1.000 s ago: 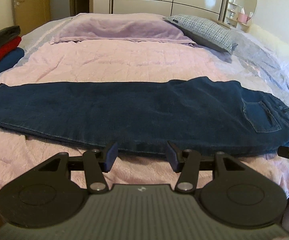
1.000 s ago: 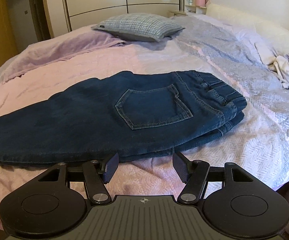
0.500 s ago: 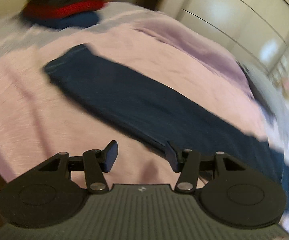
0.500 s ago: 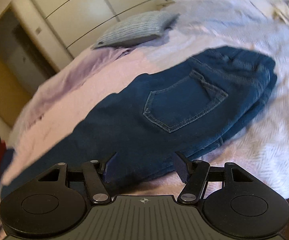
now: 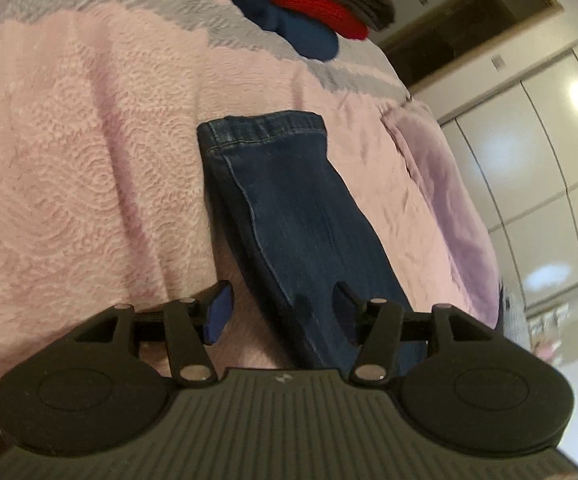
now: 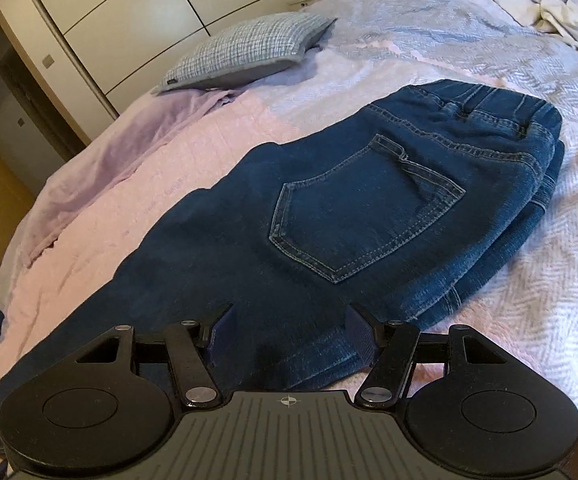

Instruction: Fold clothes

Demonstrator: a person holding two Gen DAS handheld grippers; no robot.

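Left gripper (image 5: 279, 308) hangs over the leg end of the jeans (image 5: 289, 216), its jaws apart and opening; the leg's near edge lies under the gap, with neither pad pressing on the denim. One blue pad sits over pink cover, the other over denim. Right gripper (image 6: 289, 336) hangs over the seat end of the same jeans (image 6: 329, 216), jaws wide apart, both pads above the cloth near its front edge, nothing clamped. Jeans lie flat along the bed, folded lengthwise with one leg on the other; hem (image 5: 265, 128) at one end, waistband (image 6: 501, 108) at the other, back pocket (image 6: 361, 208) facing up. Bedcover (image 5: 69, 160) is pink with a raised wavy texture; a grey wavy band crosses it near the hem end. In the right view the cover turns pale grey-lilac with a zigzag weave beyond the waistband. Lilac blanket (image 6: 101, 172) lies crumpled along the far side of the bed. Checked pillow (image 6: 249, 52) rests beyond it, apart from the jeans. Stack of folded clothes (image 5: 313, 4), with dark grey, red and blue layers, sits past the hem, not touching it. Rumpled white cloth (image 6: 569, 20) lies at the far corner of the bed. Wardrobe (image 6: 149, 12) with pale glossy curved doors runs behind the bed; a dark doorway (image 6: 21, 92) with a wood frame stands beside it.
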